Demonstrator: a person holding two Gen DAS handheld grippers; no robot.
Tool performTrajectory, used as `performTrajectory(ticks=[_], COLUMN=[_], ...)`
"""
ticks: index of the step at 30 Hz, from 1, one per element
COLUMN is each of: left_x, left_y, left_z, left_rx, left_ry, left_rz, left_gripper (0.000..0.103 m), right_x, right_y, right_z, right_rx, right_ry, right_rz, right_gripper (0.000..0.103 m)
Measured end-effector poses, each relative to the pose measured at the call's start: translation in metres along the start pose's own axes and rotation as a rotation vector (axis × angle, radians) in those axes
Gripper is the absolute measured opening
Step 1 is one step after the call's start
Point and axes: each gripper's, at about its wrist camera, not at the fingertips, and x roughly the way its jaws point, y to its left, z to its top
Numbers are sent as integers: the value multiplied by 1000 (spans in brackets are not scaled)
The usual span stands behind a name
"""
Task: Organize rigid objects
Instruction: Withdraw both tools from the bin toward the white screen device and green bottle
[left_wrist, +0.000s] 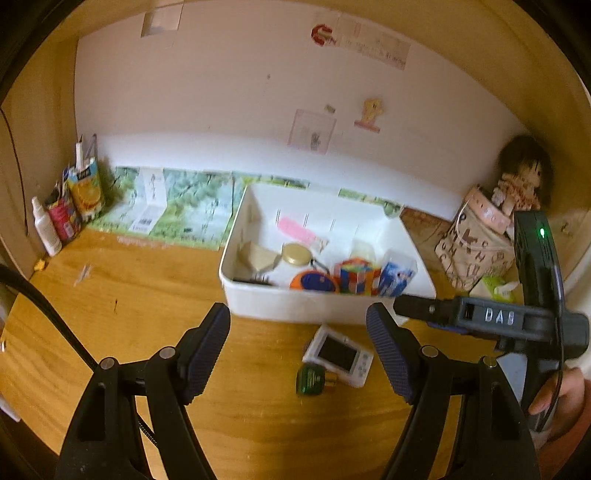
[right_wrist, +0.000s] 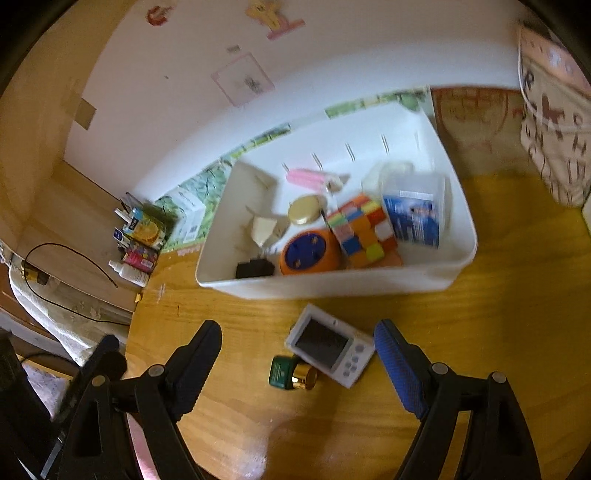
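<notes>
A white bin (left_wrist: 314, 306) (right_wrist: 332, 284) on the wooden desk holds a colour cube (left_wrist: 356, 278) (right_wrist: 364, 230), an orange and blue disc (left_wrist: 312, 282) (right_wrist: 308, 253), a gold-lidded jar (left_wrist: 295, 254) (right_wrist: 304, 209), a blue-labelled tub (left_wrist: 397, 275) (right_wrist: 415, 214) and a pink item (left_wrist: 295, 229) (right_wrist: 308, 177). In front of the bin lie a white device with a dark screen (left_wrist: 338, 354) (right_wrist: 328, 345) and a small green and gold bottle (left_wrist: 314, 378) (right_wrist: 291, 373). My left gripper (left_wrist: 298, 350) is open above them. My right gripper (right_wrist: 297, 363) is open and straddles them; it also shows in the left wrist view (left_wrist: 436, 308).
Juice cartons and a white bottle (left_wrist: 70, 206) (right_wrist: 138, 238) stand at the back left. A patterned bag (left_wrist: 476, 243) (right_wrist: 557, 122) and a doll (left_wrist: 522, 177) sit at the back right, with a green tissue pack (left_wrist: 496, 286). A printed mat (left_wrist: 177, 210) lies behind the bin.
</notes>
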Motion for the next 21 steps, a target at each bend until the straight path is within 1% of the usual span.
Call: performTrajectory(ticks=[5,6,7,9,11,15,21], left_x=[3,5,6,10,15,28,50], left_y=[-2,-2,-3,-3,-2,1,0], left_z=[-18,-21,-24,-30,-35,-45,-56], left_rx=[11,12,13,15,14,1,45], left_ry=[44,51,58,81,114,191,307], left_rz=[23,25,28,36,46,36,16], left_gripper=[79,79,79,79,79,79,80], right_x=[14,16,19,23,27,38,59], right_y=[-11,-14,-16,-21,-26,-33,-43], right_z=[-8,-9,-10,-13,-15,-16,-17], right_rx=[87,103,120,164,201,257,348], right_ry=[78,92,105,126,139,177,245], right_rz=[29,35,37,40,47,52,47], right_gripper=[85,87,93,100,100,100,101])
